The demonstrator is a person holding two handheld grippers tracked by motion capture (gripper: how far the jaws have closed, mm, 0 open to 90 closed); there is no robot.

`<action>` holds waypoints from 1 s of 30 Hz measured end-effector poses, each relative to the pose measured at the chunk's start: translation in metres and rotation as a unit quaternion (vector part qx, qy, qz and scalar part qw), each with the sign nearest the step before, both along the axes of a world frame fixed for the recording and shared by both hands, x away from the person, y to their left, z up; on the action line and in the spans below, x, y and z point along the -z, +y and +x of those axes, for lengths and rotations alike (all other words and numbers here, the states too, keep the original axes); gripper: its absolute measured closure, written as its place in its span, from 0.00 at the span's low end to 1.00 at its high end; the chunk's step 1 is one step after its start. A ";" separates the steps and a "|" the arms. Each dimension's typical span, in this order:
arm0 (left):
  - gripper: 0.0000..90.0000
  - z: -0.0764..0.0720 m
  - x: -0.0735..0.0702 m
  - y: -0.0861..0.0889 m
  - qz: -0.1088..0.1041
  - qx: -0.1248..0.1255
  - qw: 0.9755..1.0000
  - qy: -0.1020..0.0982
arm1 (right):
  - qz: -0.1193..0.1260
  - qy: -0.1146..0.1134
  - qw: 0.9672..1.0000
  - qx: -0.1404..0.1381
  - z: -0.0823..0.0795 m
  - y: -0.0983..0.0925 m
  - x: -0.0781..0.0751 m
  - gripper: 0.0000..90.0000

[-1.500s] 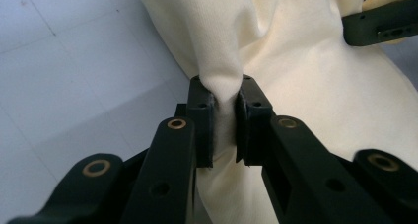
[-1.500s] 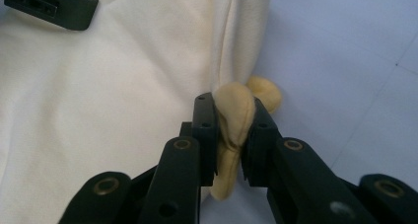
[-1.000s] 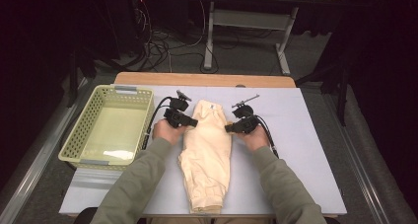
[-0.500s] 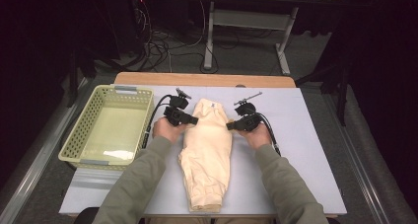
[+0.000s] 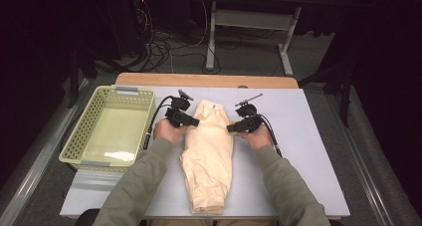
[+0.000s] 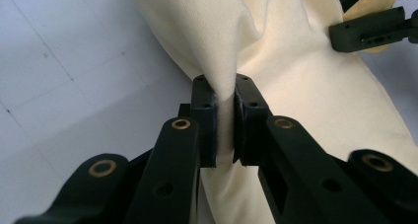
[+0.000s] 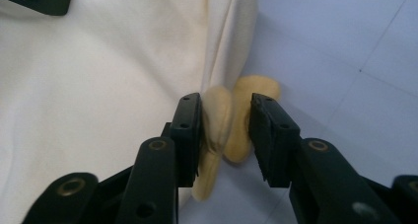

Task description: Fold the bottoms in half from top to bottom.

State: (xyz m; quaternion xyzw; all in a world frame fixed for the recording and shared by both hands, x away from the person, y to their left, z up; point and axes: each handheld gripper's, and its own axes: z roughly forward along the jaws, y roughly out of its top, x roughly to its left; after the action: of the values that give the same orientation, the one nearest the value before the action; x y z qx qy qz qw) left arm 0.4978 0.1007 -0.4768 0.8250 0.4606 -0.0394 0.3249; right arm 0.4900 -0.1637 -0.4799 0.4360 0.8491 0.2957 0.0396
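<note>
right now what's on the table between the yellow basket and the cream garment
Only the left hand-held gripper, clamped on the cream garment edge, with its cable and the hand behind it; past them the table up to the yellow basket is bare, in the high view.

1. Left gripper (image 6: 225,120): clamped on a raised fold of cream garment (image 6: 296,86).
2. Garment: spreading from 12 toward 4 o'clock over pale table (image 6: 74,76).
3. Right gripper (image 6: 389,17): at 2 o'clock, on the garment's far edge.
</note>
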 end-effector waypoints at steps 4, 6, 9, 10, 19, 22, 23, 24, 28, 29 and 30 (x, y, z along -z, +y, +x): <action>0.89 0.000 0.000 0.001 0.000 -0.002 1.000 0.002 | 0.001 -0.002 1.000 -0.002 0.001 0.001 0.001 0.71; 0.89 0.000 0.000 0.001 0.006 -0.002 1.000 0.003 | 0.001 -0.002 1.000 -0.001 0.002 0.001 0.002 0.78; 0.89 -0.001 0.000 0.000 0.013 -0.002 1.000 0.001 | -0.014 -0.005 1.000 0.009 0.003 0.002 0.004 0.89; 0.89 -0.001 0.000 -0.001 0.015 -0.002 1.000 0.001 | -0.014 -0.005 1.000 0.009 0.003 0.002 0.004 0.89; 0.89 0.003 0.002 -0.002 0.018 -0.001 1.000 0.005 | -0.023 0.009 1.000 0.019 0.006 0.006 0.011 0.93; 0.89 0.003 0.002 -0.003 0.020 -0.002 1.000 0.006 | -0.025 0.009 1.000 0.010 0.006 0.009 0.011 0.93; 0.89 0.004 0.002 -0.003 0.021 -0.002 1.000 0.006 | -0.026 0.010 1.000 0.007 0.005 0.010 0.011 0.93; 0.89 0.004 0.002 -0.003 0.020 -0.003 1.000 0.008 | -0.029 0.007 1.000 0.003 0.004 0.012 0.011 0.93; 0.89 0.004 0.003 -0.002 0.020 -0.001 1.000 0.008 | -0.032 0.009 0.999 0.000 0.005 0.013 0.009 0.93; 0.89 0.004 0.002 -0.002 0.019 0.000 1.000 0.008 | -0.030 0.009 1.000 -0.001 0.005 0.012 0.009 0.93; 0.89 0.005 0.002 -0.002 0.019 0.001 1.000 0.008 | -0.028 0.010 1.000 0.002 0.005 0.012 0.008 0.93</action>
State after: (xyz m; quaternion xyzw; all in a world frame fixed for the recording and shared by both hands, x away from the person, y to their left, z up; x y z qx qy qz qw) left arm 0.5023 0.0987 -0.4787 0.8312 0.4627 -0.0374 0.3059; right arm 0.4948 -0.1522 -0.4884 0.4389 0.8567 0.2673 0.0441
